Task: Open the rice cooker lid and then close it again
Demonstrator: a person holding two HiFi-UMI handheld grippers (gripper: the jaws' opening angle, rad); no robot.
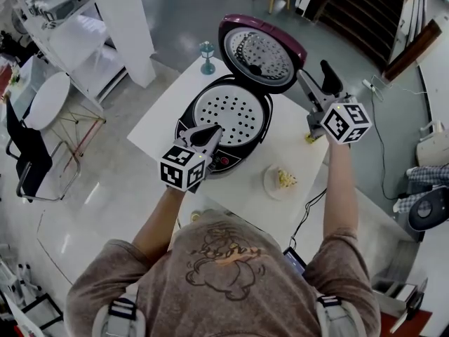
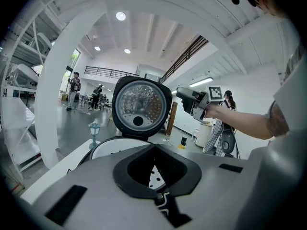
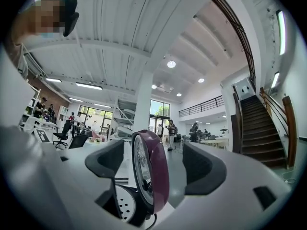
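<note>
The rice cooker (image 1: 226,118) stands on a white table (image 1: 165,114) with its maroon lid (image 1: 261,51) swung up and upright, and the perforated inner plate (image 1: 228,114) shows. My left gripper (image 1: 208,137) is shut and empty over the cooker's front edge. In the left gripper view its pads (image 2: 129,169) meet, with the lid's inner face (image 2: 140,107) beyond them. My right gripper (image 1: 313,70) hangs open just right of the lid's rim. In the right gripper view the lid (image 3: 154,169) stands edge-on between the spread pads (image 3: 204,169), which do not touch it.
A small teal lantern figure (image 1: 207,56) stands on the table behind the cooker. A plate with food (image 1: 282,180) lies at the front right, with a yellow scrap (image 1: 309,138) near the right edge. A white pillar (image 1: 126,27) and a chair (image 1: 28,153) are to the left.
</note>
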